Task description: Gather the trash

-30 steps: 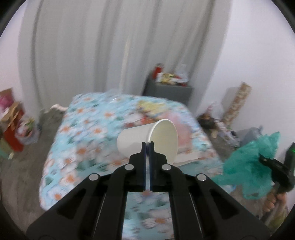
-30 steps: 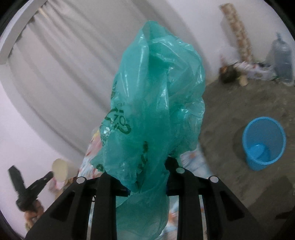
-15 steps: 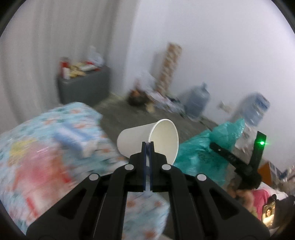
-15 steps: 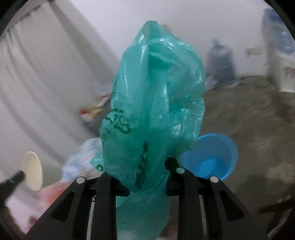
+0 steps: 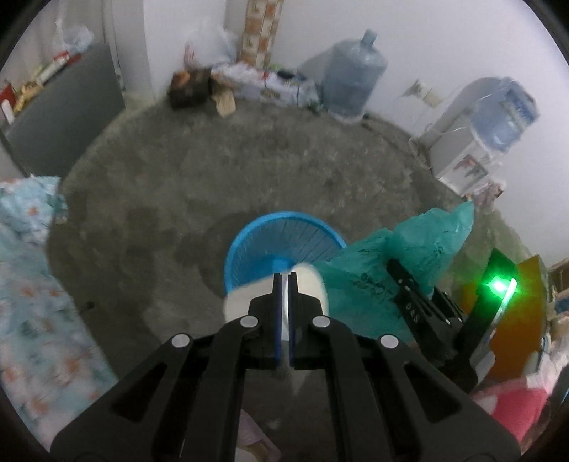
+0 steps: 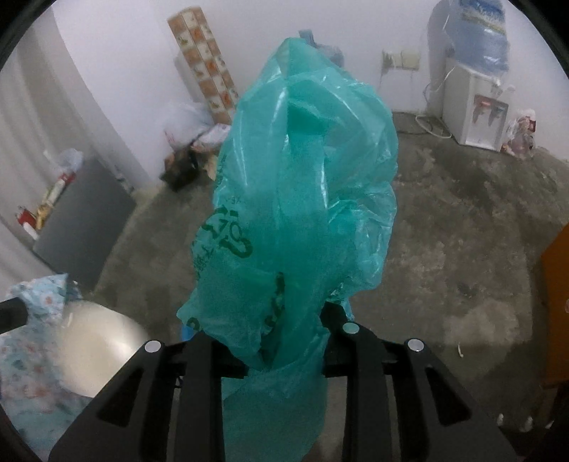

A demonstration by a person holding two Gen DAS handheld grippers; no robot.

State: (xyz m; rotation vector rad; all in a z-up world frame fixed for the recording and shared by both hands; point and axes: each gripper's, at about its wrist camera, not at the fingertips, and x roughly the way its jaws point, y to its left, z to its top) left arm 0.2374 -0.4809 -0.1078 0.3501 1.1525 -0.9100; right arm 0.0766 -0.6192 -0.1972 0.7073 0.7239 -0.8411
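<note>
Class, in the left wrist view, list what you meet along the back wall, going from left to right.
Grey cabinet → white plastic bag → patterned roll → water jug on the floor → water dispenser.

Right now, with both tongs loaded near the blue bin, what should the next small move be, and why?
Probably open the left tongs to drop the paper cup. They are shut on its rim, and the cup looks to hang right above the open blue bin. The right tongs, their jaws just opening, have the green plastic bag between them beside the bin, so the bag likely follows.
</note>
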